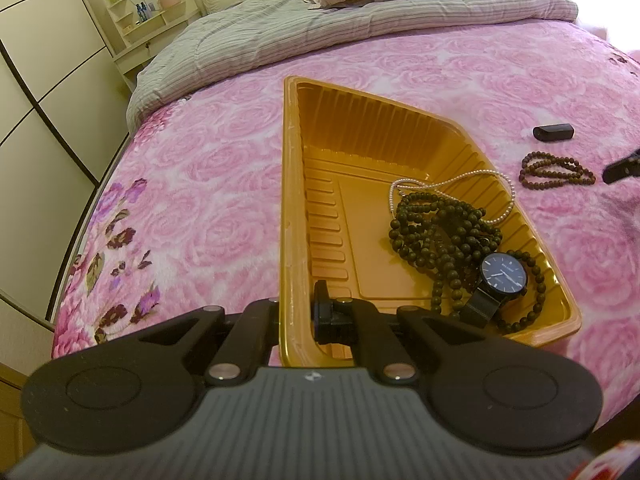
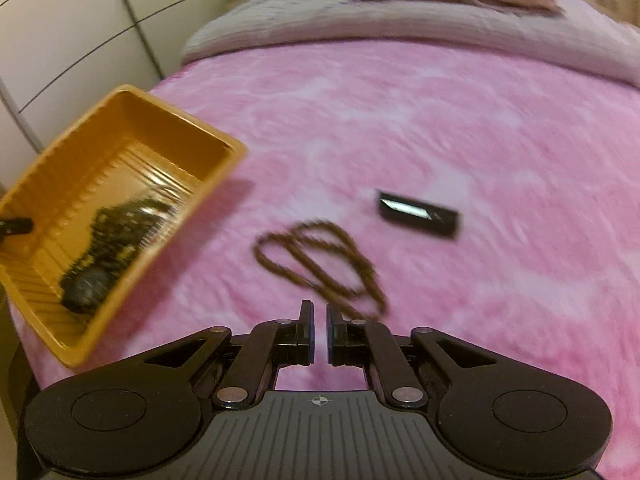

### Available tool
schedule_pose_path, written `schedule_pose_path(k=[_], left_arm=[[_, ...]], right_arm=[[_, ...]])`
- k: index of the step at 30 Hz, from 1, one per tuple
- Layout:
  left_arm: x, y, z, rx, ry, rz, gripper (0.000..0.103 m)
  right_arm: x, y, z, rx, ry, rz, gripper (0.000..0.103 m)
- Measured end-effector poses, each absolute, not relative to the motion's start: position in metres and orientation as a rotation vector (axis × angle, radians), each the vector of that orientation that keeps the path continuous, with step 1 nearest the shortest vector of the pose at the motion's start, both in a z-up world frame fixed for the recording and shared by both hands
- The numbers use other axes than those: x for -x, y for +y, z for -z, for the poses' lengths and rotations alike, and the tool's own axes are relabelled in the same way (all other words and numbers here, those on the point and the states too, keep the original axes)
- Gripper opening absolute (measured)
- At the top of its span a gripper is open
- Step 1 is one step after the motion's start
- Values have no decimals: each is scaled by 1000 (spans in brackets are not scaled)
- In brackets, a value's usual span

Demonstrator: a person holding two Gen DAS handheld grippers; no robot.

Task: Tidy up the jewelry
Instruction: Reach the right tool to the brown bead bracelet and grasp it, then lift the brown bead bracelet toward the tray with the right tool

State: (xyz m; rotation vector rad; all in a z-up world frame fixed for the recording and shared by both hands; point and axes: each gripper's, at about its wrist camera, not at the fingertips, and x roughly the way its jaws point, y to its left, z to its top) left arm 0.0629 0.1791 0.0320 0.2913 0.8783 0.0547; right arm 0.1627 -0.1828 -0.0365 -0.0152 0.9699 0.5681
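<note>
A gold plastic tray lies on the pink bed. It holds a dark bead necklace, a pearl strand and a black watch. My left gripper is shut on the tray's near left rim. A brown bead strand lies on the blanket right of the tray, also in the right wrist view. My right gripper hovers just in front of it, jaws nearly closed and empty. The tray also shows there.
A small black box lies beyond the brown beads, also in the right wrist view. A striped grey quilt and folded towels lie at the bed's head. Wardrobe doors stand on the left.
</note>
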Motion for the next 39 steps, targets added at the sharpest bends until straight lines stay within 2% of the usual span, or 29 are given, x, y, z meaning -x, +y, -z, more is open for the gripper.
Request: schedule_pose_path(k=[1, 3, 5, 19, 22, 28, 35, 39], left_arm=[[-63, 179, -32, -292, 878, -55, 2], [-63, 179, -32, -291, 878, -55, 2], [-63, 179, -32, -290, 879, -56, 2], [-62, 179, -32, -293, 879, -55, 2], [-61, 179, -33, -292, 880, -56, 2], [-62, 179, -33, -294, 880, -57, 2], [-61, 181, -33, -296, 881, -58, 2], [-61, 180, -33, -295, 881, -58, 2]], right_arm=[[-161, -189, 38, 13, 970, -557, 16], [-157, -198, 40, 1, 961, -539, 35], [-154, -201, 41, -2, 949, -532, 39], [-184, -183, 50, 11, 898, -545, 39], [-192, -175, 54, 38, 899, -544, 37], [-206, -170, 62, 54, 919, -538, 26], [-203, -167, 61, 73, 931, -541, 5], [-191, -167, 47, 101, 891, -548, 4]])
